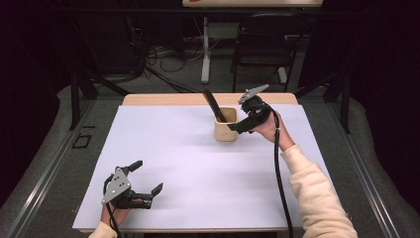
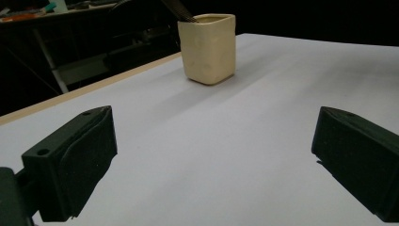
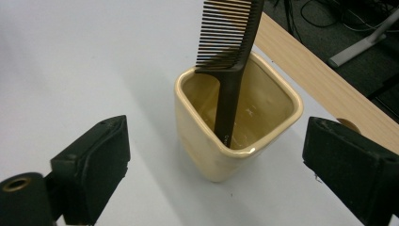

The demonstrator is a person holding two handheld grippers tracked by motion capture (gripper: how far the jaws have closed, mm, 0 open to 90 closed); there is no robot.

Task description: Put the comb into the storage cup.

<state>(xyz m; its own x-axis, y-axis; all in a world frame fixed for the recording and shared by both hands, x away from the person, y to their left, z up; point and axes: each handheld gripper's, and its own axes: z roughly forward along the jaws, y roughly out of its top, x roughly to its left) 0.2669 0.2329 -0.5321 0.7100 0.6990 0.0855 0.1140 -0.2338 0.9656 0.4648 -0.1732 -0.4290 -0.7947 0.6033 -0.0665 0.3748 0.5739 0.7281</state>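
Observation:
A cream square cup [image 1: 226, 130] stands on the white sheet toward the far right of the table. A black comb [image 1: 214, 106] stands in it, handle down, leaning up and to the left. My right gripper [image 1: 236, 127] sits just right of the cup, pointing at it. In the right gripper view the cup [image 3: 235, 136] and the comb [image 3: 230, 61] lie just beyond the wide-apart jaws of this gripper [image 3: 216, 129], with nothing between its pads. My left gripper [image 1: 148, 176] rests open at the near left. The left gripper view has the cup [image 2: 208, 47] far ahead of its own gripper [image 2: 215, 115].
The white sheet [image 1: 188, 163] covers most of the table, and a strip of bare wood [image 1: 163, 99] runs along the far edge. Beyond it stand a dark chair [image 1: 262, 44] and a white table leg [image 1: 205, 54] among floor cables. A cable [image 1: 280, 173] trails along my right forearm.

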